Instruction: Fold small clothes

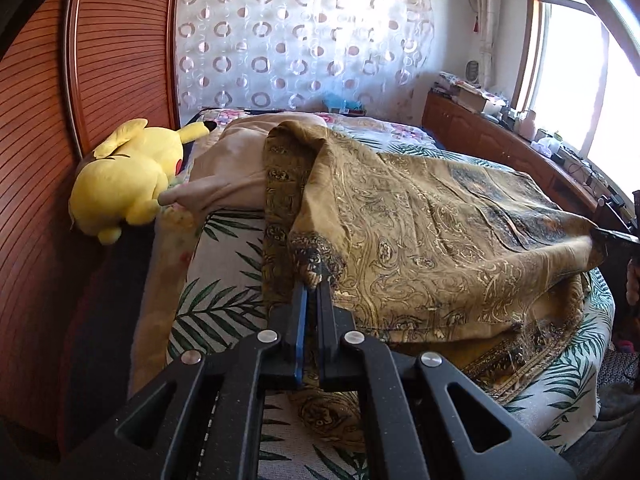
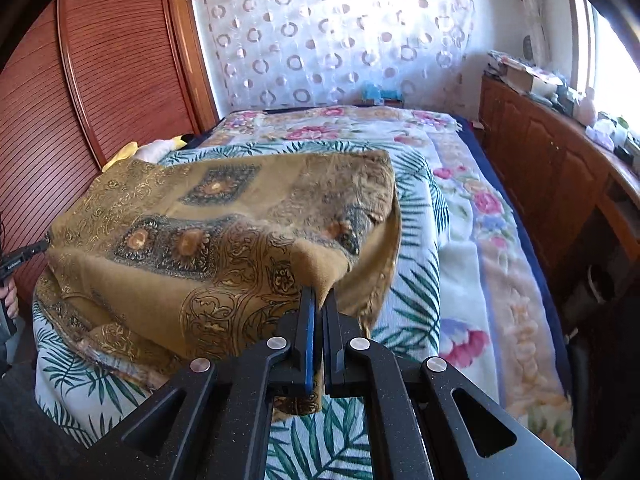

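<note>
The ochre paisley-patterned cloth (image 1: 440, 216) stretches left to right above the bed (image 2: 420, 280), a near corner pinched in each of the left claw (image 1: 316, 280) and the right claw (image 2: 320, 292).

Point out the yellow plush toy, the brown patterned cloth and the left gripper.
yellow plush toy (image 1: 120, 176), left wrist view, its back.
brown patterned cloth (image 1: 420, 232), left wrist view, raised middle.
left gripper (image 1: 314, 280), left wrist view, between fingertips.

A gold-brown patterned cloth (image 1: 420, 232) (image 2: 208, 232), printed with scrollwork and dark medallions, is held lifted and stretched over the near end of the bed. Two of its corners are pinched up, while its lower layer is left draped on the palm-leaf sheet.
</note>
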Demonstrator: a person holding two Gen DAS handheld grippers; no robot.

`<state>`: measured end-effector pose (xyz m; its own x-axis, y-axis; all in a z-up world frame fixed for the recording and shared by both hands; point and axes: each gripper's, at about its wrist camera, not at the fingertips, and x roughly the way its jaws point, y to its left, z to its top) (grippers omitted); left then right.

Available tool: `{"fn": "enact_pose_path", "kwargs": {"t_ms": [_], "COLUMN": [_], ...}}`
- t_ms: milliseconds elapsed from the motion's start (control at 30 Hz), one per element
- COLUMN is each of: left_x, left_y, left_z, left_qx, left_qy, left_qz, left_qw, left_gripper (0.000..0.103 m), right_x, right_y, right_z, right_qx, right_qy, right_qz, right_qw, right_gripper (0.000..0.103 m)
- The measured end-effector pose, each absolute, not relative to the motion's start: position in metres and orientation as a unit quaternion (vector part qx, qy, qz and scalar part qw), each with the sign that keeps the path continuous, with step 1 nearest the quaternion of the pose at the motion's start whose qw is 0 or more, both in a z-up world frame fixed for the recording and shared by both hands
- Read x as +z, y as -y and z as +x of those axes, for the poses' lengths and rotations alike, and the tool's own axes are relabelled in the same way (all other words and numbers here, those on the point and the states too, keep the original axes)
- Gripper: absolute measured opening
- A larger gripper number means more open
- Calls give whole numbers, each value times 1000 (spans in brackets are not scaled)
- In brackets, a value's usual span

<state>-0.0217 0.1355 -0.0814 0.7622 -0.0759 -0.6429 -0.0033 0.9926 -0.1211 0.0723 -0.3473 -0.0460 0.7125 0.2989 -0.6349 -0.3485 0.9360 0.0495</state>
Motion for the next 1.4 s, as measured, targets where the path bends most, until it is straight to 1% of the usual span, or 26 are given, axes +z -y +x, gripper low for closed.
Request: {"fn": "enact_pose_path", "kwargs": {"t_ms": [33,100,133,167,200,233,300,367,433,700,933,1000,1100,1133,1167,1267,1400], "left_x": [-80,-77,-75,-73,-72,-70,-67,-66,-68,-72,-76,-77,-83,-86,-89,-90,-88], "left_y": [-134,-133,-134,-134,-134,-134,-132,-129,-128,-111,-71,-58,-38,-32,-24,-8,7], "left_z": [-22,-23,-24,-25,-25,-27,-26,-24,-22,-24,-17,-14,-3,2,6,7,-3], "left_qx": [-22,-25,-26,-28,-31,-34,-31,-32,-39,-42,-97,-122,-165,-172,-175,-208,-247], "left_qy": [-342,-335,-332,-329,-325,-321,-320,-320,-322,-324,-330,-333,-348,-359,-369,-377,-381], "left_qz": [-57,-56,-56,-58,-60,-62,-60,-58,-61,-60,-50,-46,-32,-23,-10,6,17], "left_qw": [938,940,941,942,943,944,945,945,944,943,938,934,922,917,913,903,891], "left_gripper": [4,8,16,25,29,39,49,71,80,80,80,74,59,48,41,36,35], "right_x": [-47,-45,-43,-41,-39,-37,-34,-34,-37,-36,-42,-47,-53,-52,-54,-54,-54], "right_y": [348,350,349,351,352,353,350,346,338,333,332,330,328,329,329,333,337], "right_z": [72,72,69,67,67,66,64,61,58,43,44,45,47,48,49,50,50], "right_qx": [170,166,162,155,149,146,143,139,137,135,141,142,145,145,145,143,139], "right_qy": [-335,-335,-335,-334,-331,-328,-322,-319,-315,-299,-298,-303,-311,-313,-315,-316,-319], "right_qz": [-40,-36,-35,-34,-32,-31,-33,-43,-52,-46,-42,-45,-49,-49,-48,-45,-45], "right_qw": [926,927,927,929,931,933,935,937,938,943,943,941,938,938,937,937,936], "right_gripper": [9,12,18,25,28,29,29,30,30,30,31,31,31,31,31,31,31]}}
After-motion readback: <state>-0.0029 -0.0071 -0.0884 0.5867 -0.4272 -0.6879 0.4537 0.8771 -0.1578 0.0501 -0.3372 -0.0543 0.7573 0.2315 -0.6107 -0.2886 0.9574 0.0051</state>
